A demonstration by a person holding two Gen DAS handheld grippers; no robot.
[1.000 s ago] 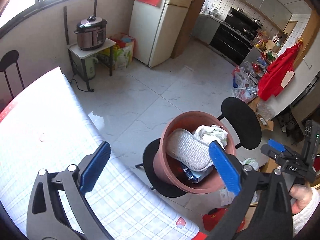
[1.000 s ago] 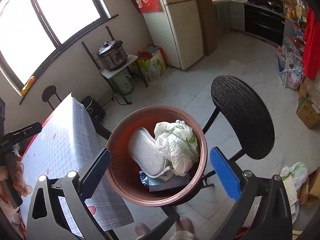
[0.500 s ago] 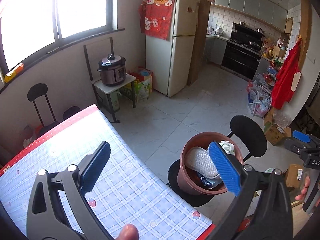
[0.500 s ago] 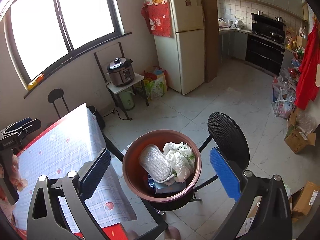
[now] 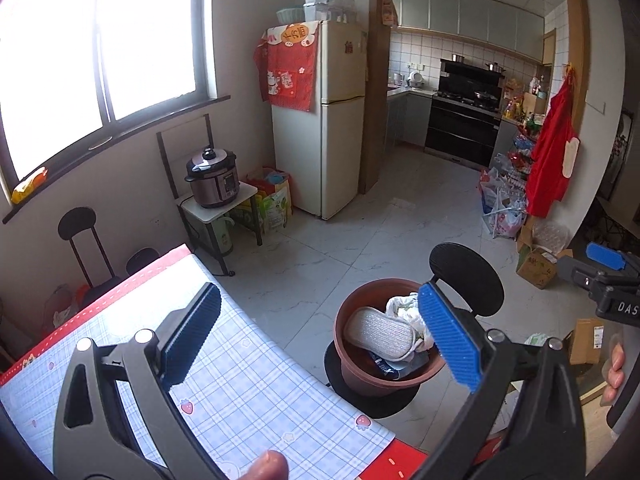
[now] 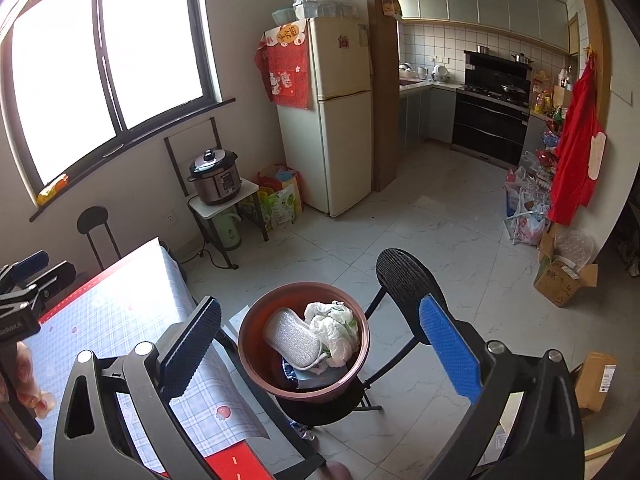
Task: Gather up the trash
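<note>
A brown round bin (image 5: 352,376) (image 6: 256,372) stands on a black chair (image 5: 466,280) (image 6: 404,280) beside the table. In it lie a grey pad (image 5: 380,334) (image 6: 294,338), crumpled white plastic (image 6: 336,326) and a dark blue packet (image 5: 380,362). My left gripper (image 5: 320,338) is open and empty, held high above the table edge, left of the bin. My right gripper (image 6: 320,344) is open and empty, high above the bin. The right gripper also shows at the right edge of the left wrist view (image 5: 604,264).
A table with a blue checked cloth (image 5: 248,392) (image 6: 100,320) is at lower left. A fridge (image 5: 324,120), a cooker on a small stand (image 5: 212,180), bags and boxes (image 5: 536,264) line the tiled floor's edges. A kitchen lies beyond.
Both grippers have risen and pulled back from the bin, which now looks smaller and lower. Both stay open and empty.
</note>
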